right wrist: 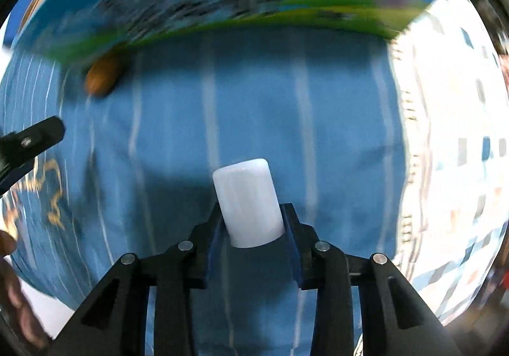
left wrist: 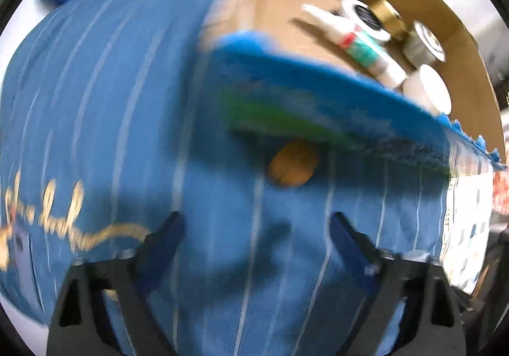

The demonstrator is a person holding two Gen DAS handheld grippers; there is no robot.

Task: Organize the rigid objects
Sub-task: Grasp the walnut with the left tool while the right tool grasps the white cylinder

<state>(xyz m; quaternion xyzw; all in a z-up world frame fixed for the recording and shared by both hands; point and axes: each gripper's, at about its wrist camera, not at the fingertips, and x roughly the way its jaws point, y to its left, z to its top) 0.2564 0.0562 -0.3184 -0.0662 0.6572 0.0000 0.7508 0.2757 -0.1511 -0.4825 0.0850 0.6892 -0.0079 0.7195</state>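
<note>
Right wrist view showed the right gripper [right wrist: 254, 228] clamped on a smooth white plastic cylinder [right wrist: 248, 203] above the blue striped cloth [right wrist: 254, 101]. It looked light, stiff and slippery, best held mid-body. The left gripper [left wrist: 257, 244] hung half-open, empty.

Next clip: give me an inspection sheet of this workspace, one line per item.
Surface: blue cloth with thin white stripes and gold lettering.
Job's things: white plastic cylinder; small brown oval object by the blue-and-green printed packet; open cardboard box holding a white tube, a tape roll and white and gold-lidded jars.
Clutter: nothing seen.
Grippers: right gripper shut on the cylinder; left gripper open, nothing between its fingers.
Cables: nothing seen.
Surroundings: patterned white fabric at the cloth's edge; frames blurred.
</note>
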